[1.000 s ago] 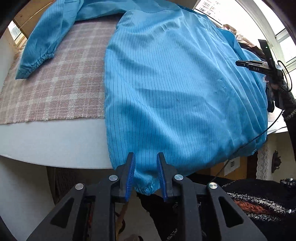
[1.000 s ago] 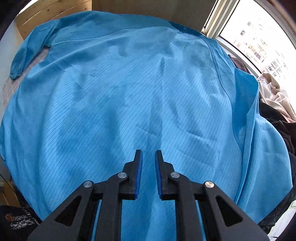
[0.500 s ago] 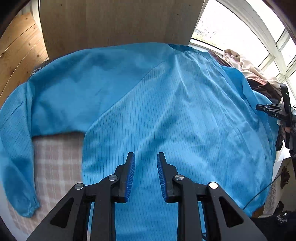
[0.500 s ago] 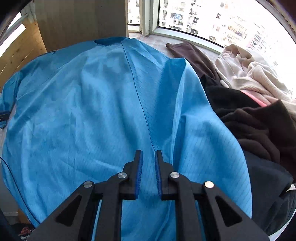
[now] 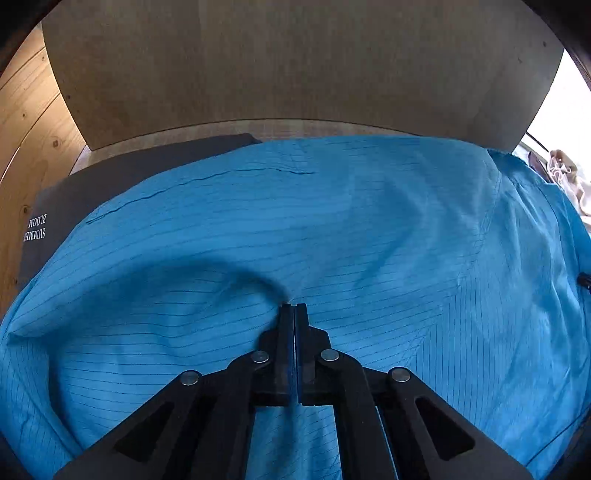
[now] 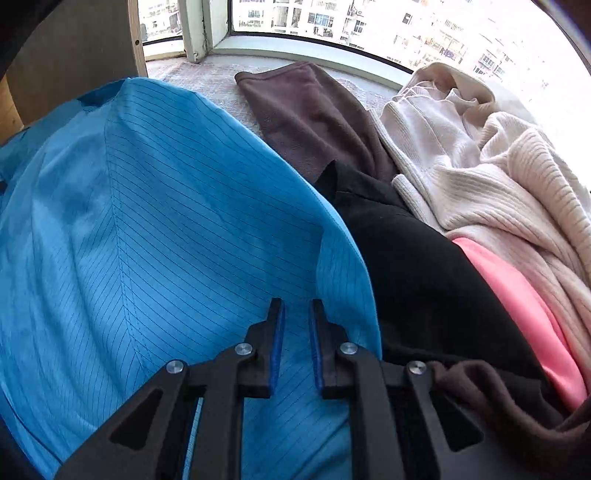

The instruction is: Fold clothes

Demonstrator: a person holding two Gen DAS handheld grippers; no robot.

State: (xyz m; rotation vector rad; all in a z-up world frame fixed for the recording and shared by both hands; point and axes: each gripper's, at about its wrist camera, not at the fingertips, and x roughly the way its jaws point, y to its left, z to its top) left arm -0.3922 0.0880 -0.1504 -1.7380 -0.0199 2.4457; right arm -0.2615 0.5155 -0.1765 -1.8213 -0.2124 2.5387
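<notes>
Across the work surface, a blue jacket (image 5: 369, 229) with thin dark pinstripes lies spread out, filling most of the left wrist view. Left gripper (image 5: 294, 306): jaws closed together, tips pressed into the fabric at a raised pucker; a small bit of cloth appears pinched between them, with folds radiating away to the left. Behind the jacket, a dark grey cloth (image 5: 59, 206) bearing white lettering lies flat against a wooden panel (image 5: 295, 66), and the jacket's far edge overlaps it. Right gripper (image 6: 295, 314): jaws parted, blue pads visible, gap clear, positioned above the jacket (image 6: 147, 221) close to its right-hand edge; contact with the fabric cannot be determined. Just beside that edge sits a pile of other garments: a brown fleece (image 6: 310, 114) at the far side, a black garment (image 6: 417, 280) touching the jacket's edge, a cream ribbed sweater (image 6: 498, 177) and a pink item (image 6: 517, 306) lying partly under the sweater. A window (image 6: 332, 18) runs behind the pile, with buildings visible outside.
</notes>
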